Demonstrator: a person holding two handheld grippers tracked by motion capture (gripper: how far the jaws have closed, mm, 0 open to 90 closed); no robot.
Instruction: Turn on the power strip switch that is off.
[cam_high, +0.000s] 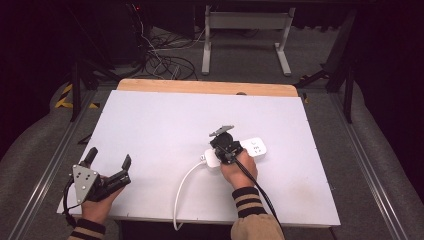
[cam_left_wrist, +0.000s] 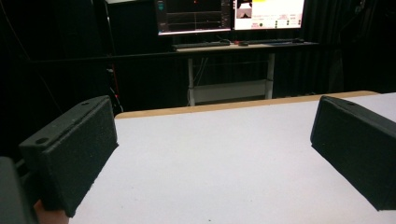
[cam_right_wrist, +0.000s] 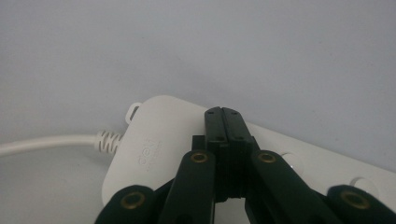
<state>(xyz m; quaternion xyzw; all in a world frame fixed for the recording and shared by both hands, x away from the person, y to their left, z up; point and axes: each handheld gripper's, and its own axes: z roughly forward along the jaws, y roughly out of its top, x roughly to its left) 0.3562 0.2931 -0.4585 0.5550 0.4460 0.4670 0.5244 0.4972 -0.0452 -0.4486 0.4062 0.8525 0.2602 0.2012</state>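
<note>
A white power strip (cam_high: 257, 146) lies on the white table top (cam_high: 165, 120), right of the middle; its white cable (cam_high: 182, 187) curls off the near edge. My right gripper (cam_high: 226, 149) points down over the strip's cable end. In the right gripper view its jaws are pressed together, tips (cam_right_wrist: 222, 112) above the strip's body (cam_right_wrist: 154, 144), with nothing visible between them; whether they touch the strip I cannot tell. The cable (cam_right_wrist: 46, 142) runs off to the left. My left gripper (cam_high: 107, 161) rests at the near left corner, open (cam_left_wrist: 215, 154), nothing between its pads (cam_left_wrist: 74, 149).
A wooden strip (cam_high: 200, 86) edges the table's far side. Beyond it stand a white-legged desk (cam_high: 245, 40) with monitors (cam_left_wrist: 229, 14) and tangled floor cables (cam_high: 165, 60). Black stands flank the table on both sides.
</note>
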